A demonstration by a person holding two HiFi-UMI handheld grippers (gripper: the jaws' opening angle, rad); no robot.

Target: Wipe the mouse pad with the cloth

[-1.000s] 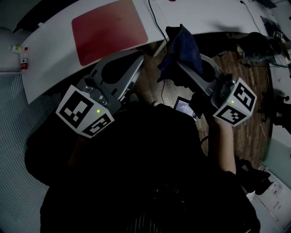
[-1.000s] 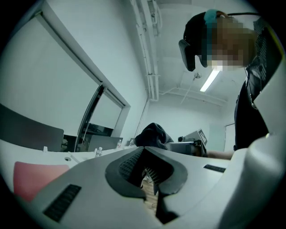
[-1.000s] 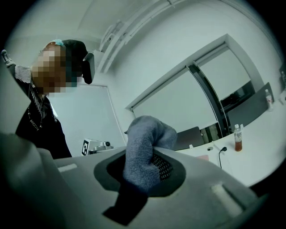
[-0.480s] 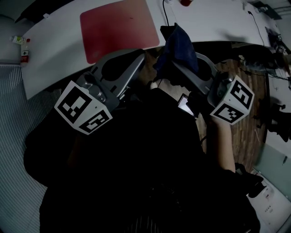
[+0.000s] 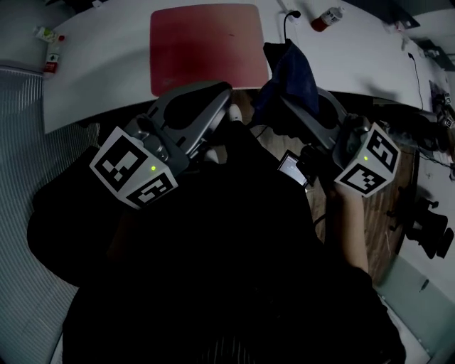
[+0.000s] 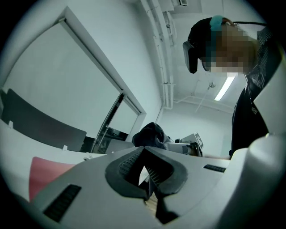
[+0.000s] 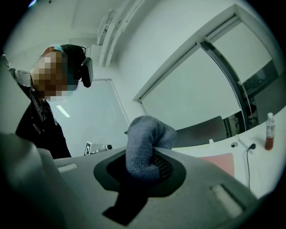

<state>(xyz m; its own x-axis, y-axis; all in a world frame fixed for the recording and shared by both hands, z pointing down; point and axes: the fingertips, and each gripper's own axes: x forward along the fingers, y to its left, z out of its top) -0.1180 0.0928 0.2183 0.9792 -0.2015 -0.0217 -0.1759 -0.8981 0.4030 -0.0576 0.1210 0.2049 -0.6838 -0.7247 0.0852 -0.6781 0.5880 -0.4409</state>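
The red mouse pad (image 5: 206,46) lies flat on the white table (image 5: 99,71), and shows again as a red patch in the left gripper view (image 6: 44,172) and the right gripper view (image 7: 220,163). My right gripper (image 5: 279,99) is shut on a bunched dark blue cloth (image 5: 290,71), held just off the pad's near right corner, over the table's edge. The cloth (image 7: 145,143) bulges up from between the jaws of my right gripper (image 7: 143,157). My left gripper (image 5: 226,91) hovers at the pad's near edge; in the left gripper view its jaws (image 6: 144,148) meet at the tips with nothing between.
A small red-filled bottle (image 5: 327,15) and a black cable (image 5: 286,21) sit on the table right of the pad; both show in the right gripper view, bottle (image 7: 268,132), cable (image 7: 248,165). Small items (image 5: 50,57) lie at the table's left end. A lit device (image 5: 291,167) sits below.
The pad and table have shifted right and toward the frame's middle, so both grippers now sit nearer the pad's near edge. The right gripper keeps the cloth; the left stays shut.
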